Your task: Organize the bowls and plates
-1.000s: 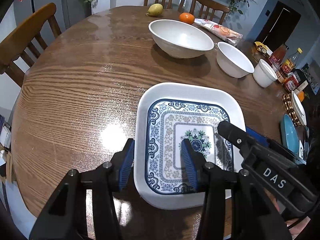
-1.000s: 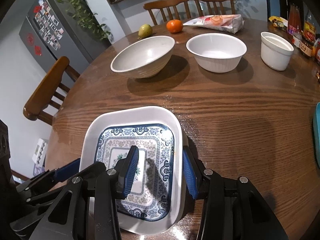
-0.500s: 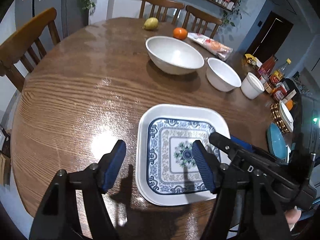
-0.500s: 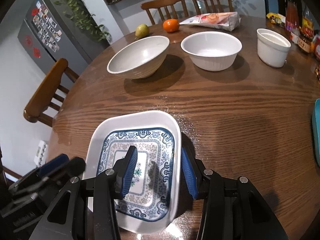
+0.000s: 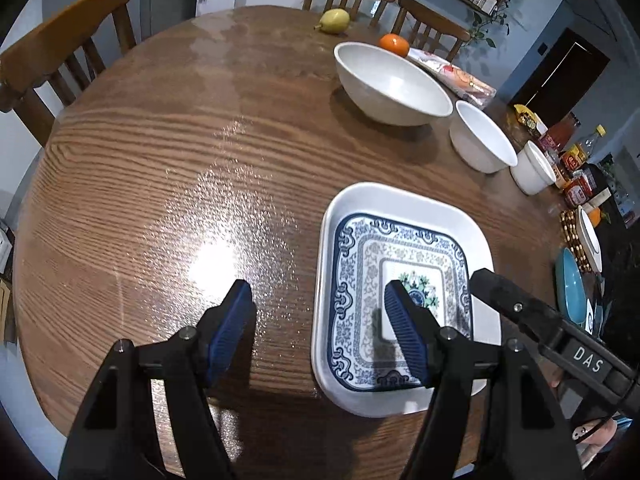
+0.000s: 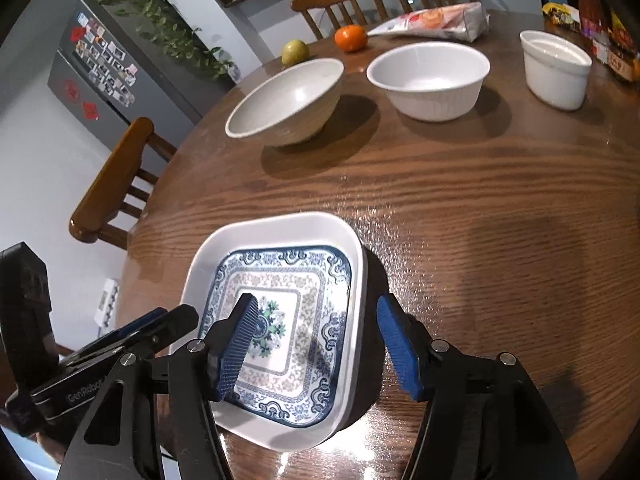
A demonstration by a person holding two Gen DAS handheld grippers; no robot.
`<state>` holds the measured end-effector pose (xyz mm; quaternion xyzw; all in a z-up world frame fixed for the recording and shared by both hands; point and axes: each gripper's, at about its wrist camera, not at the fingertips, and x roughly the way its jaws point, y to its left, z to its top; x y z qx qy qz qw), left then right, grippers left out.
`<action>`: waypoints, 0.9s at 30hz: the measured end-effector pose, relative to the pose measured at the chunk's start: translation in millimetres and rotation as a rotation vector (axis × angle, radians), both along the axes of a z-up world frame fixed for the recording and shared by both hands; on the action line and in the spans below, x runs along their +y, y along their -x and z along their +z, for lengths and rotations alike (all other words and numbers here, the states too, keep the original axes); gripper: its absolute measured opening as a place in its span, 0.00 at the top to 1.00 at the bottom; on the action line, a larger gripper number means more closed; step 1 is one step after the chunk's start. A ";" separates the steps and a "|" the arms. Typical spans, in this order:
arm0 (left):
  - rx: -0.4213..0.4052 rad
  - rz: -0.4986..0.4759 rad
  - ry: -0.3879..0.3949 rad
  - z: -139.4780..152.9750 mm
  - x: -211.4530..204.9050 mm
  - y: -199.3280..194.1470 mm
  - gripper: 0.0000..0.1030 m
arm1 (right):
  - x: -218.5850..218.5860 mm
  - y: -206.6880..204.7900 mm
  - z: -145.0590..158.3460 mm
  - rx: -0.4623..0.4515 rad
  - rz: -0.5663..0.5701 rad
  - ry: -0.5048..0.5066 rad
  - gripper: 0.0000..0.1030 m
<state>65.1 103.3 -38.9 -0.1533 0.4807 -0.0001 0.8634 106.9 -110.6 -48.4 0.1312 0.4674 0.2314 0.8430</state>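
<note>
Left wrist view: my left gripper [image 5: 316, 308] stands spread, its jaws having just opened wider; one finger over bare table [image 5: 160, 152], the other over the square plate [image 5: 404, 204], whose near-left edge lies between them untouched (blue-patterned centre, white rim). Large bowl [image 5: 392, 84], medium bowl [image 5: 482, 138] and small cup [image 5: 534, 168] line up beyond.

Right wrist view: my right gripper [image 6: 314, 344] is spread too, just opened, straddling the plate's right rim without pressing it. I see the plate lying flat near the table's front edge.

Round wooden table [image 5: 168, 168], 3 wooden chairs [image 5: 60, 52], grey fridge [image 6: 100, 76], blue-grey walls, dark door [image 5: 560, 68]
</note>
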 end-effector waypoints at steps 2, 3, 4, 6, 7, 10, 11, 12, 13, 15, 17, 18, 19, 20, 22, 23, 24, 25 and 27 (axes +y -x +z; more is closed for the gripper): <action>0.007 -0.008 0.008 -3.5 -0.2 -0.1 0.34 | 0.6 -1.4 -4.1 0.015 0.007 -0.012 0.38; 0.014 -0.013 0.013 -5.7 -0.8 -0.6 0.36 | 0.5 -2.1 -5.6 0.020 0.010 -0.020 0.38; 0.021 -0.022 0.022 -8.5 -1.0 -1.1 0.36 | 1.0 -3.0 -7.5 0.023 0.016 -0.030 0.38; 0.014 -0.038 0.020 -10.1 -3.1 -0.1 0.37 | 0.7 -3.9 -9.8 0.025 0.020 -0.033 0.44; 0.011 -0.045 0.014 -10.2 -4.9 0.8 0.39 | 1.3 -3.7 -10.5 0.017 0.015 -0.023 0.48; 0.006 -0.076 0.027 -10.9 -9.4 0.9 0.47 | 1.9 -3.5 -10.5 0.010 0.023 -0.021 0.53; 0.008 -0.090 0.033 -11.3 -11.9 1.0 0.52 | 2.0 -3.8 -11.0 0.013 0.024 -0.025 0.54; 0.011 -0.105 0.041 -11.4 -15.1 1.3 0.49 | 2.4 -3.8 -11.5 0.015 0.026 -0.026 0.54; 0.009 -0.099 0.021 -11.0 -17.9 1.9 0.52 | 2.8 -3.2 -11.2 0.010 0.022 -0.020 0.54; 0.013 -0.097 -0.016 -10.8 -24.2 2.3 0.51 | 3.3 -2.2 -10.2 0.005 0.016 -0.003 0.54; 0.019 -0.103 -0.017 -10.4 -28.1 2.3 0.51 | 1.4 -0.9 -8.3 -0.002 -0.002 0.020 0.54; 0.028 -0.110 -0.003 -10.2 -30.5 2.1 0.51 | 0.2 -0.7 -7.7 -0.006 -0.012 0.032 0.54; 0.034 -0.115 0.006 -10.0 -32.1 2.1 0.51 | -1.9 -0.4 -6.7 -0.011 -0.023 0.039 0.54; 0.040 -0.123 0.011 -10.0 -34.5 0.6 0.51 | -5.8 -0.3 -5.4 -0.018 -0.037 0.040 0.54; 0.042 -0.141 -0.003 -10.1 -42.8 0.1 0.51 | -12.4 0.5 -3.4 -0.026 -0.054 0.034 0.54; 0.041 -0.147 -0.012 -9.9 -47.2 -0.2 0.51 | -16.9 1.0 -1.9 -0.029 -0.062 0.031 0.54; 0.040 -0.153 -0.014 -9.6 -51.0 -0.6 0.51 | -20.4 1.7 -0.4 -0.033 -0.070 0.031 0.54; 0.043 -0.163 -0.009 -9.4 -54.8 -1.4 0.51 | -24.3 2.1 0.9 -0.040 -0.080 0.036 0.54; 0.047 -0.185 0.002 -8.1 -62.7 -3.0 0.51 | -31.6 3.0 3.6 -0.052 -0.103 0.049 0.54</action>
